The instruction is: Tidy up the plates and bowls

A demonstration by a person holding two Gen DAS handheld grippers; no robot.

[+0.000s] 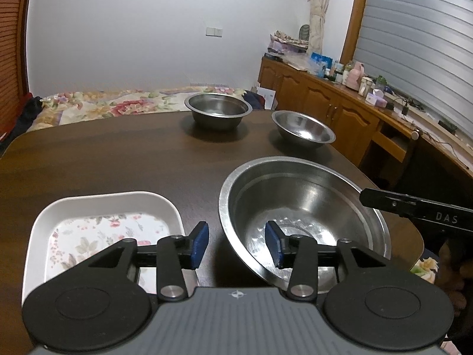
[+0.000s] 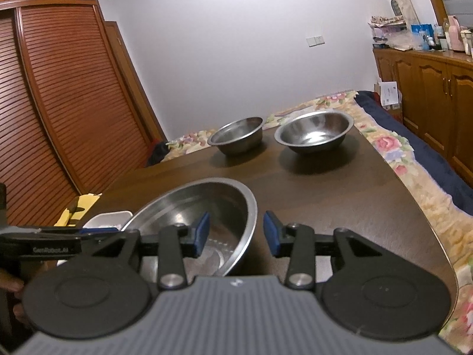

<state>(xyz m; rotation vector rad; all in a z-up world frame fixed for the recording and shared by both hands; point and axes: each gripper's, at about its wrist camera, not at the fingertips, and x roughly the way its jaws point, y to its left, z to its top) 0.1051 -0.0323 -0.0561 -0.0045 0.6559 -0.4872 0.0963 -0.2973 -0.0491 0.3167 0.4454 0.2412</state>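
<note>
- Left gripper point(image 1: 236, 244) spread, nothing between the pads; the large steel bowl point(image 1: 304, 219) has its left rim between the fingers, no contact visible.
- Right gripper point(image 2: 236, 233) spread too, straddling the same bowl's right rim, touching unclear.
- Bowl sits near the tabletop's point(image 1: 118, 153) near edge.
- White floral plate point(image 1: 100, 230) just left of bowl, apart.
- Two smaller steel bowls at the far edge: straight-sided bowl point(image 1: 218, 111), rounded bowl point(image 1: 303, 130) near the far right corner.

Three shiny steel bowls point(image 1: 301, 224), glossy white floral tray point(image 1: 100, 224), dark smooth wood table point(image 1: 118, 159).
</note>
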